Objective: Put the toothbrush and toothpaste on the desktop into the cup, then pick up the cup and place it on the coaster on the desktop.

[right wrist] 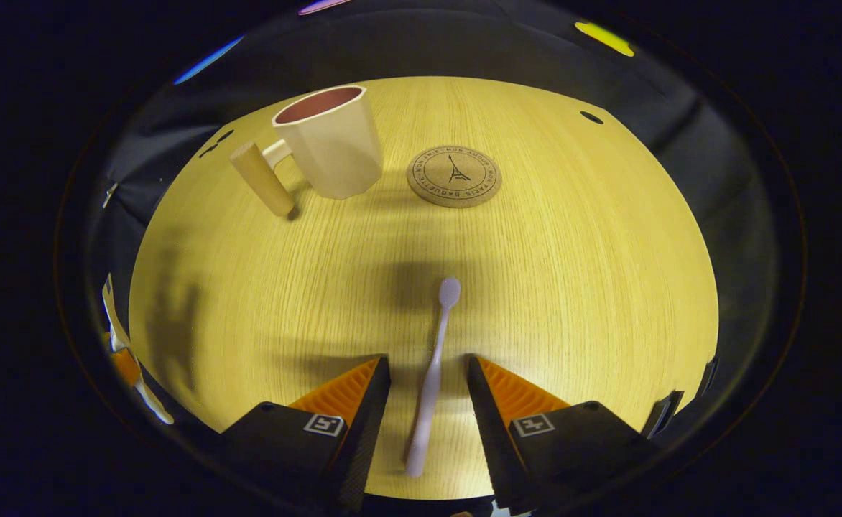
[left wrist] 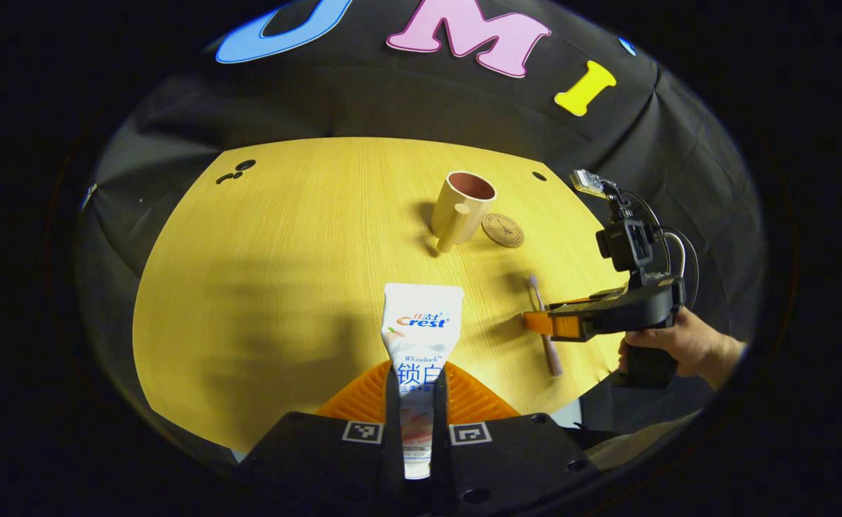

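Currently left tongs (left wrist: 417, 402) pinch toothpaste (left wrist: 419, 337) for cup (left wrist: 462, 205) transfer; right tongs (right wrist: 428, 388) spread, straddling toothbrush (right wrist: 432, 373) for pickup.

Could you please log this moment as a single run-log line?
left gripper: shut on toothpaste | right gripper: open, straddling toothbrush on desktop | cup: empty, beside coaster
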Tool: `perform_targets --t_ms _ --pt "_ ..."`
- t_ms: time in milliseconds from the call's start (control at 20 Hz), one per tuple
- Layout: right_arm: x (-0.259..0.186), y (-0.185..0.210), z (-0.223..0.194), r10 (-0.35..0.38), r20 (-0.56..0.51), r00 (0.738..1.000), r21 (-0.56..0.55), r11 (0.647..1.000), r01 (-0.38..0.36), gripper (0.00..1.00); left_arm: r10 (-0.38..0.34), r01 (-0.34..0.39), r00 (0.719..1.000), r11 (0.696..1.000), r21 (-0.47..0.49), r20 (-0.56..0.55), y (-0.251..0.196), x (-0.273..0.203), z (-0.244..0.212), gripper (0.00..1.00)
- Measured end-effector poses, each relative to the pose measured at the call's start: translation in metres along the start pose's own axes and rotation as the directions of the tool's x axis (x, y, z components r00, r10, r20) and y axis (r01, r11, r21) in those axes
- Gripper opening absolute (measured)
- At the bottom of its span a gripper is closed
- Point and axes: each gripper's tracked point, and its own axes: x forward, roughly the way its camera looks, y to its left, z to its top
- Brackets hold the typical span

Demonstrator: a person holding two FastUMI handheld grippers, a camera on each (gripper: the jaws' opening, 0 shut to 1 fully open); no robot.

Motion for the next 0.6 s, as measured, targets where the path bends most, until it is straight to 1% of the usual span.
perform_targets --t_ms 50,150,200,300,400,500,550,600 --pt "0.001 -0.001 -0.003 -0.009 0.001 1.0 0.016 1.0 0.009 0.43 -0.001 0.001 1.0 1.0 -0.001 -0.001 0.0 -0.001 -0.002 0.19" --pt "0.0 -0.002 -0.004 -0.018 -0.002 1.0 0.066 0.998 0.018 0.13 -0.004 0.004 1.0 1.0 -0.009 0.0 0.0 0.0 -0.004 0.19" --pt "0.0 -0.001 -0.005 -0.017 -0.003 1.0 0.068 0.998 0.017 0.12 -0.006 0.006 1.0 1.0 -0.012 0.003 -0.002 0.001 -0.003 0.19" --pt "-0.003 -0.001 -0.005 -0.008 0.005 1.0 0.065 0.998 0.008 0.06 -0.01 0.01 1.0 1.0 -0.015 0.014 -0.005 0.002 -0.002 0.19" --pt "-0.001 -0.002 -0.006 0.011 0.039 0.999 0.084 0.996 -0.015 0.06 -0.016 0.017 0.999 1.0 -0.017 0.033 -0.01 0.002 0.003 0.19" --pt "-0.007 0.002 0.001 0.066 0.115 0.991 0.121 0.989 -0.08 0.06 -0.024 0.026 0.998 0.999 -0.024 0.062 -0.017 -0.001 0.011 0.19" --pt "-0.014 0.003 0.007 0.094 0.173 0.98 0.127 0.985 -0.117 0.06 -0.028 0.03 0.996 0.999 -0.027 0.081 -0.021 -0.003 0.017 0.19" --pt "-0.02 0.001 0.014 0.109 0.227 0.968 0.12 0.983 -0.139 0.06 -0.032 0.035 0.994 0.999 -0.028 0.103 -0.023 -0.005 0.026 0.19"
